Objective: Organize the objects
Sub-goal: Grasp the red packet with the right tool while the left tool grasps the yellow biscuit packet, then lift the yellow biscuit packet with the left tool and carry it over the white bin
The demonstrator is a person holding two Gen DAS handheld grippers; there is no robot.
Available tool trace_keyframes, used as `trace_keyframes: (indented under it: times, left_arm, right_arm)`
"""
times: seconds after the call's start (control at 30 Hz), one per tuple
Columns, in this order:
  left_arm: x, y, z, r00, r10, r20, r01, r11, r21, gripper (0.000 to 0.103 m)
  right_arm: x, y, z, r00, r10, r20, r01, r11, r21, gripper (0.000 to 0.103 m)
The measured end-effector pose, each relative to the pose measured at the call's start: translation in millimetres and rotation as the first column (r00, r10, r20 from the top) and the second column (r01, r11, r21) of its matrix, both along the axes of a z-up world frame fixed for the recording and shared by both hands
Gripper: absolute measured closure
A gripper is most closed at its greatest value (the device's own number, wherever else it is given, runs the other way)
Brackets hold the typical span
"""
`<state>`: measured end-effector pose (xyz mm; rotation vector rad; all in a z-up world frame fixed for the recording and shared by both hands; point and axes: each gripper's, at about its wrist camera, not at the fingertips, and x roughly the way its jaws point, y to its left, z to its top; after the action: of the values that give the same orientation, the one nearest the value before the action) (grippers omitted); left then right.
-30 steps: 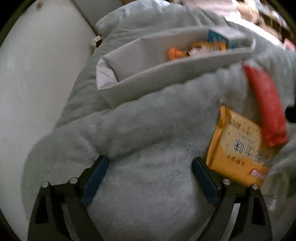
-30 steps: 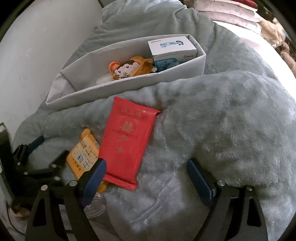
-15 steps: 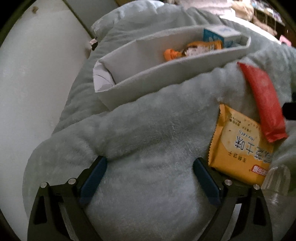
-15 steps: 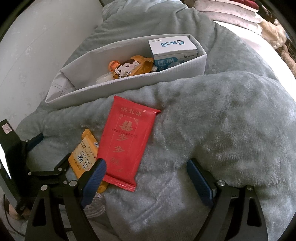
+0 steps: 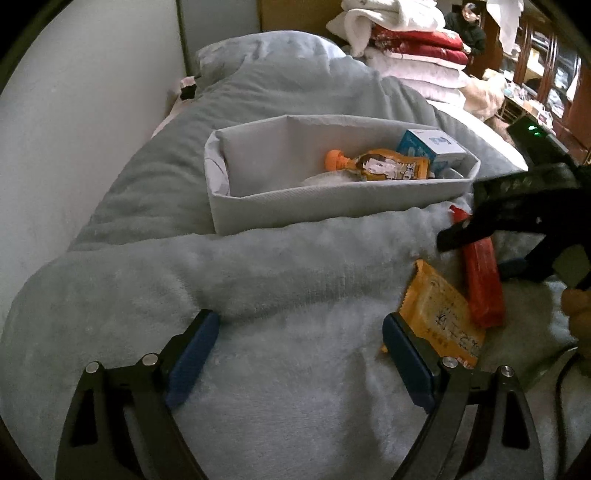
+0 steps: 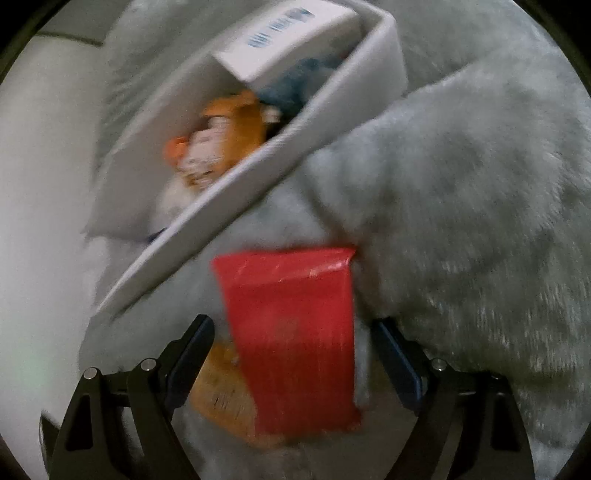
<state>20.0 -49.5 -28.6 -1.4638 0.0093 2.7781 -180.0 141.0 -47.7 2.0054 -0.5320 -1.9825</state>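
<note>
A red packet lies on the grey fleece blanket, partly over an orange packet. My right gripper hangs open over the red packet, one finger on each side, pads apart from it; this view is blurred. In the left wrist view the right gripper sits above the red packet and the orange packet. My left gripper is open, its jaws closing slightly, with only blanket between them. Behind stands a grey fabric bin holding an orange-capped pouch and a blue-white box.
A pale wall runs along the left of the bed. Folded bedding is stacked at the far end, with a person beyond it. A hand and a dark cable are at the right edge.
The right gripper has dropped and rolled, and now straddles the red packet. The left gripper has risen and tipped up, showing more of the bin and room.
</note>
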Motion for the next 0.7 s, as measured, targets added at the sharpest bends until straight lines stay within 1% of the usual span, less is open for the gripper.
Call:
trace_keyframes:
  times: [0.07, 0.1, 0.13, 0.17, 0.2, 0.27, 0.33, 0.4, 0.47, 0.53, 0.6, 0.63, 0.67, 0.7]
  left_arm:
    - [-1.2, -5.1, -0.7, 1.000, 0.001, -0.002, -0.001, 1.000, 0.010, 0.013]
    - [-2.0, -6.4, -0.9, 1.000, 0.001, 0.000, -0.001, 1.000, 0.007, 0.013]
    - [-5.9, -7.9, -2.4, 1.000, 0.001, 0.003, -0.001, 1.000, 0.002, 0.013]
    - [-6.6, -7.3, -2.2, 1.000, 0.001, 0.005, -0.001, 1.000, -0.005, 0.013]
    - [-6.7, -6.4, -2.2, 1.000, 0.003, 0.007, -0.003, 1.000, -0.011, 0.013]
    - [-8.1, -6.7, -2.1, 1.000, 0.007, 0.005, -0.007, 1.000, -0.007, 0.013]
    - [-8.6, -7.8, -0.4, 1.000, 0.011, 0.001, -0.011, 1.000, 0.009, 0.013]
    - [-11.1, -8.4, 2.1, 1.000, 0.023, 0.014, -0.023, 0.999, 0.026, 0.013]
    - [-13.3, -7.8, 7.2, 0.999, 0.026, 0.027, -0.027, 0.998, 0.060, 0.013]
    - [-16.2, -7.2, 14.8, 0.999, 0.000, 0.042, -0.007, 0.987, 0.159, 0.013]
    - [-22.5, -4.1, 20.0, 0.996, -0.031, 0.078, 0.008, 0.963, 0.270, 0.013]
    - [-26.9, -0.2, 21.6, 0.994, -0.043, 0.103, 0.010, 0.953, 0.302, 0.013]
    - [-30.7, 3.8, 22.5, 0.991, -0.046, 0.125, 0.005, 0.951, 0.309, 0.013]
    - [-35.6, 9.2, 21.9, 0.987, -0.040, 0.158, -0.010, 0.953, 0.304, 0.013]
  right_arm:
    - [2.6, -7.6, -1.0, 0.999, 0.046, -0.017, -0.046, 0.998, 0.046, 0.016]
    - [6.5, -11.8, 0.2, 0.996, 0.082, -0.039, -0.079, 0.994, 0.073, 0.018]
    - [13.1, -13.8, 2.2, 0.991, 0.113, -0.074, -0.105, 0.988, 0.110, 0.032]
    - [18.9, -13.4, 3.8, 0.986, 0.132, -0.101, -0.117, 0.983, 0.145, 0.050]
    - [24.8, -10.4, 5.0, 0.981, 0.146, -0.125, -0.123, 0.977, 0.173, 0.056]
    - [33.2, 4.8, 7.6, 0.980, 0.124, -0.158, -0.108, 0.989, 0.102, 0.056]
    - [38.6, 27.4, 12.0, 0.981, 0.064, -0.182, -0.069, 0.997, -0.020, 0.057]
    - [45.3, 50.1, 19.1, 0.977, 0.002, -0.211, -0.030, 0.991, -0.132, 0.057]
    - [52.8, 64.7, 26.9, 0.970, -0.030, -0.243, -0.016, 0.983, -0.184, 0.057]
    - [65.0, 75.2, 41.5, 0.953, -0.054, -0.297, -0.005, 0.981, -0.194, 0.057]
    - [67.2, 88.1, 49.8, 0.935, -0.076, -0.346, 0.010, 0.982, -0.187, 0.057]
    - [62.5, 96.2, 52.6, 0.928, -0.089, -0.361, 0.020, 0.982, -0.190, 0.057]
    - [64.8, 103.9, 55.5, 0.924, -0.104, -0.368, 0.032, 0.980, -0.197, 0.057]
    - [53.5, 95.3, 58.0, 0.925, -0.113, -0.363, 0.039, 0.978, -0.205, 0.057]
